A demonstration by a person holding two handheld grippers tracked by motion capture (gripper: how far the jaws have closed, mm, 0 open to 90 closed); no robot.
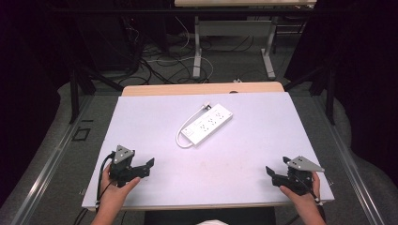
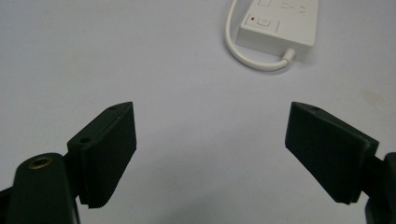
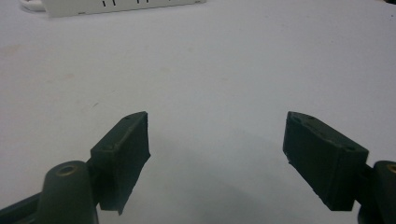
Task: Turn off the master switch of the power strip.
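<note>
A white power strip (image 1: 207, 123) lies diagonally near the middle of the white table (image 1: 155, 117), its short white cable (image 1: 180, 137) looping off the near end. From the left gripper view the strip's switch end (image 2: 275, 28) and cable loop (image 2: 247, 58) sit ahead, to the upper right. My left gripper (image 1: 148, 165) rests low at the table's near left, held by a hand, jaws open with nothing between them (image 2: 211, 149). My right gripper (image 1: 270, 172) sits at the near right, also open and empty (image 3: 217, 154). The strip's long side (image 3: 116, 7) shows far ahead of it.
Beyond the table's far edge stand a white desk frame (image 1: 232, 42) and tangled cables on the floor (image 1: 159, 61). Dark curtains close off both sides. A metal floor rail (image 1: 51, 159) runs along the left.
</note>
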